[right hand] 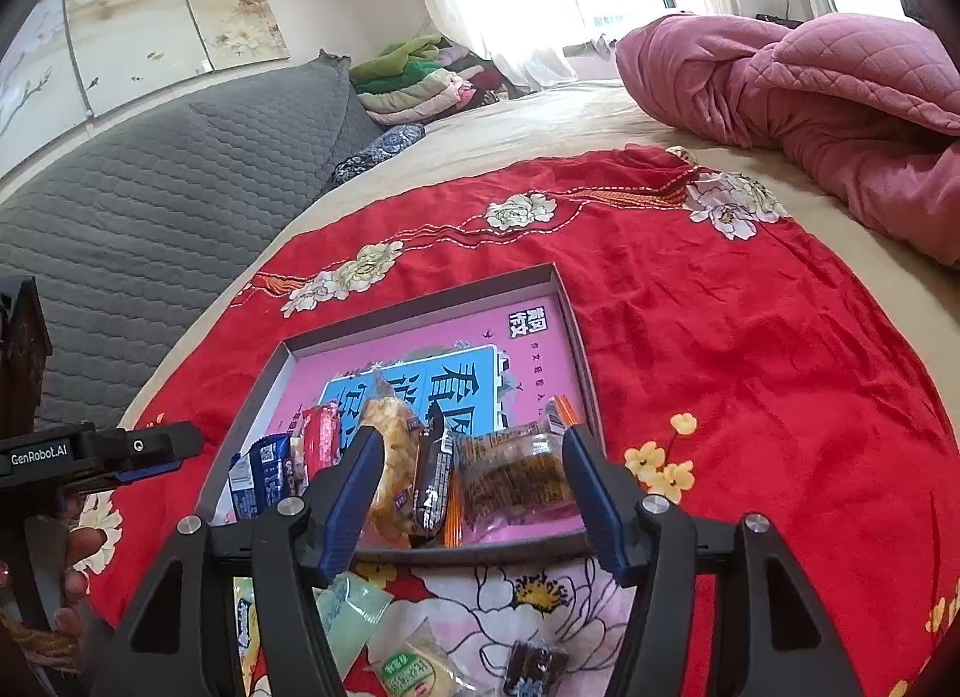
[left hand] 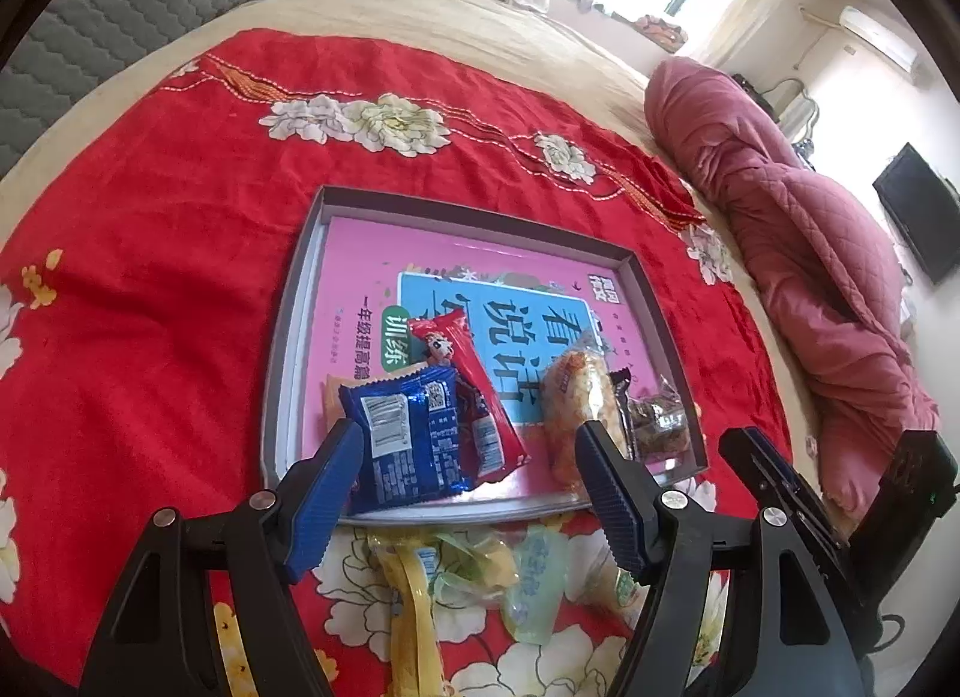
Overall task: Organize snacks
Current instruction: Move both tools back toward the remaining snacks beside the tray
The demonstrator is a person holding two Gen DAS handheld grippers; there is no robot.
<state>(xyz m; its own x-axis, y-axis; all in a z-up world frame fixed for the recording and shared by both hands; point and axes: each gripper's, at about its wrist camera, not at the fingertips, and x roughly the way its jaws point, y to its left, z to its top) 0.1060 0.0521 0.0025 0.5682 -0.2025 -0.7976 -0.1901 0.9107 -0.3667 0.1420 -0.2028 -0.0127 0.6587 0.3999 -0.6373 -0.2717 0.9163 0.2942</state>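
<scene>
A shallow grey tray (left hand: pixel 282 349) with a pink printed bottom lies on a red flowered cloth (left hand: pixel 150 217). In its near end lie a blue snack pack (left hand: pixel 414 439), a red pack (left hand: pixel 474 391), a golden pastry pack (left hand: pixel 576 415) and a clear brown snack pack (left hand: pixel 657 418). My left gripper (left hand: pixel 468 493) is open and empty, just above the tray's near edge. My right gripper (right hand: pixel 468 487) is open and empty over the tray (right hand: pixel 570 325), above the pastry (right hand: pixel 393 469), a black pack (right hand: pixel 435 481) and the brown pack (right hand: pixel 516 475). Loose yellow and green packs (left hand: pixel 480 583) lie before the tray.
A crumpled pink quilt (right hand: pixel 810 96) lies at the bed's right. A grey padded headboard (right hand: pixel 150 187) and folded clothes (right hand: pixel 414 78) are at the far left. More loose packs (right hand: pixel 414 667) lie by the tray's near edge. The left gripper shows at the right wrist view's left (right hand: pixel 120 457).
</scene>
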